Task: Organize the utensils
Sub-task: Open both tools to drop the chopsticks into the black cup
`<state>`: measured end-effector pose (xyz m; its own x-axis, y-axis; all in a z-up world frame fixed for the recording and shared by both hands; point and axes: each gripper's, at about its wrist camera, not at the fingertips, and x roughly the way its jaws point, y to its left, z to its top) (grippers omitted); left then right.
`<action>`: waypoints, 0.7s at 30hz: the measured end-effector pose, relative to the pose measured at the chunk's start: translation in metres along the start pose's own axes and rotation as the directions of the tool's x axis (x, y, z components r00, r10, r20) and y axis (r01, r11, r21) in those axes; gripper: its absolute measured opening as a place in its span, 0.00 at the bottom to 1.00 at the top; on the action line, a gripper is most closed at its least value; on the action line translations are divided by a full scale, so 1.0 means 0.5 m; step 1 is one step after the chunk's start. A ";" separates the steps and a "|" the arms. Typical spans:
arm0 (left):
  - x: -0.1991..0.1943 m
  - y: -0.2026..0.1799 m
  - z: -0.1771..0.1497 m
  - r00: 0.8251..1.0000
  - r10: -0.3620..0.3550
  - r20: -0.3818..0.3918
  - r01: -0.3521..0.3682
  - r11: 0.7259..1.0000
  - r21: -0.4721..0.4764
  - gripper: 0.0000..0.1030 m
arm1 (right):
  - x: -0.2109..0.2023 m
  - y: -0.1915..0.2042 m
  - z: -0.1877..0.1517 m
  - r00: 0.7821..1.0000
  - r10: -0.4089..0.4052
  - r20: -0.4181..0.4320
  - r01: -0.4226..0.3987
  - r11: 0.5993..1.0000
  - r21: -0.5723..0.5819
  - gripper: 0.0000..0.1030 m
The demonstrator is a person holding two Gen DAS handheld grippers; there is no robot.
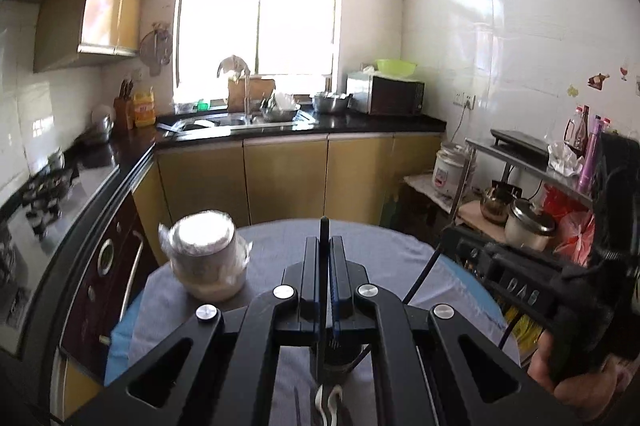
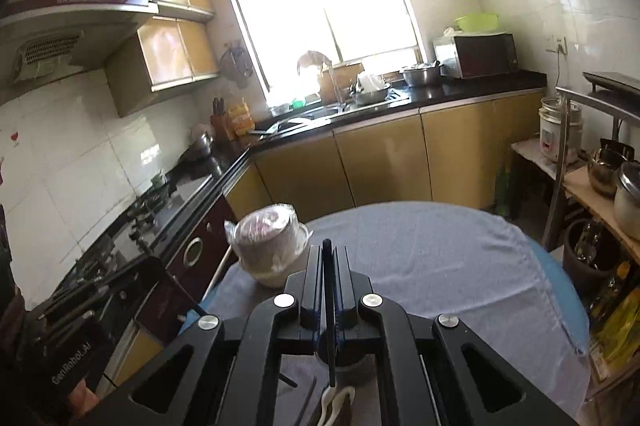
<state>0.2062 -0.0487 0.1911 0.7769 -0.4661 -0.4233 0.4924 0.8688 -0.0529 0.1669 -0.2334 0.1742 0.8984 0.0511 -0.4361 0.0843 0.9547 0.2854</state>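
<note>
Black utensil handles [image 1: 324, 266] [image 2: 329, 290] stood clamped upright, one in each gripper: left gripper [image 1: 325, 246], right gripper [image 2: 329, 258], jaws clenched. Below, a dark holder [image 2: 352, 366] sat on the grey-clothed surface [image 2: 440, 258]; plastic-wrapped steel pot [image 1: 206, 254] near its left edge.

Blown-out window [image 1: 260, 9], backlit, fisheye-warped edges

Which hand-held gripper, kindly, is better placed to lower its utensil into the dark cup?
Probably the right hand-held gripper: its black utensil ends over the dark cup; the left utensil's end is unclear.
</note>
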 end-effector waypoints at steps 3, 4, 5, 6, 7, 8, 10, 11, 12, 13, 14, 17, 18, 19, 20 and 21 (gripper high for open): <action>0.023 -0.009 0.027 1.000 -0.005 0.014 0.005 1.000 0.003 0.04 | 0.017 -0.009 0.019 1.000 -0.013 0.019 0.012 1.000 0.023 0.05; 0.032 -0.010 0.030 1.000 -0.010 0.020 0.010 1.000 -0.001 0.04 | 0.023 -0.011 0.023 0.999 -0.018 0.027 0.018 0.999 0.027 0.05; 0.046 -0.012 0.032 1.000 -0.011 0.026 0.011 1.000 -0.010 0.04 | 0.032 -0.014 0.026 0.999 -0.027 0.034 0.025 0.999 0.031 0.05; 0.058 -0.012 0.031 1.000 -0.010 0.027 0.011 1.000 -0.017 0.04 | 0.042 -0.018 0.027 0.999 -0.035 0.036 0.034 0.999 0.037 0.05; 0.076 -0.011 0.025 1.000 -0.011 0.022 0.011 1.000 -0.028 0.04 | 0.055 -0.023 0.025 0.999 -0.035 0.028 0.033 0.998 0.045 0.05; 0.092 -0.009 0.016 1.000 -0.010 0.009 0.011 0.999 -0.038 0.04 | 0.068 -0.027 0.021 0.999 -0.033 0.014 0.032 0.998 0.049 0.05; 0.125 -0.006 -0.007 1.000 -0.003 -0.028 0.002 0.999 -0.048 0.04 | 0.095 -0.035 0.008 0.999 -0.039 -0.016 0.040 0.998 0.048 0.05; 0.140 -0.005 -0.018 0.999 -0.004 -0.047 0.001 0.999 -0.050 0.04 | 0.112 -0.041 -0.003 0.998 -0.040 -0.040 0.042 0.998 0.042 0.05; 0.159 0.000 -0.035 0.997 -0.009 -0.078 0.005 0.999 -0.053 0.04 | 0.126 -0.047 -0.013 0.997 -0.037 -0.064 0.040 0.998 0.040 0.05; 0.176 0.003 -0.050 0.994 -0.012 -0.108 0.006 0.998 -0.055 0.04 | 0.140 -0.055 -0.028 0.995 -0.031 -0.092 0.036 0.998 0.044 0.05; 0.192 0.007 -0.065 0.990 -0.009 -0.143 0.001 0.998 -0.056 0.04 | 0.151 -0.064 -0.042 0.993 -0.025 -0.115 0.031 0.998 0.048 0.05; 0.216 0.028 -0.104 0.976 -0.017 -0.216 -0.002 0.996 -0.086 0.05 | 0.170 -0.090 -0.074 0.986 0.004 -0.167 0.009 0.997 0.077 0.09; 0.210 0.035 -0.114 0.974 -0.029 -0.223 0.007 0.995 -0.099 0.08 | 0.171 -0.099 -0.083 0.982 0.024 -0.186 -0.006 0.995 0.095 0.09; 0.201 0.040 -0.121 0.974 -0.035 -0.224 0.011 0.994 -0.105 0.12 | 0.169 -0.106 -0.092 0.979 0.038 -0.198 -0.017 0.994 0.104 0.11; 0.184 0.046 -0.130 0.975 -0.036 -0.218 0.013 0.994 -0.108 0.27 | 0.164 -0.111 -0.100 0.979 0.044 -0.201 -0.022 0.994 0.110 0.14; 0.161 0.052 -0.140 0.979 -0.029 -0.201 0.007 0.994 -0.108 0.46 | 0.157 -0.115 -0.110 0.978 0.045 -0.201 -0.022 0.993 0.115 0.21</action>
<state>0.2538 -0.0520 0.0925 0.6675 -0.4477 -0.5949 0.4528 0.8784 -0.1530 0.2090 -0.2684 0.0766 0.7960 0.1518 -0.5859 0.1136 0.9133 0.3910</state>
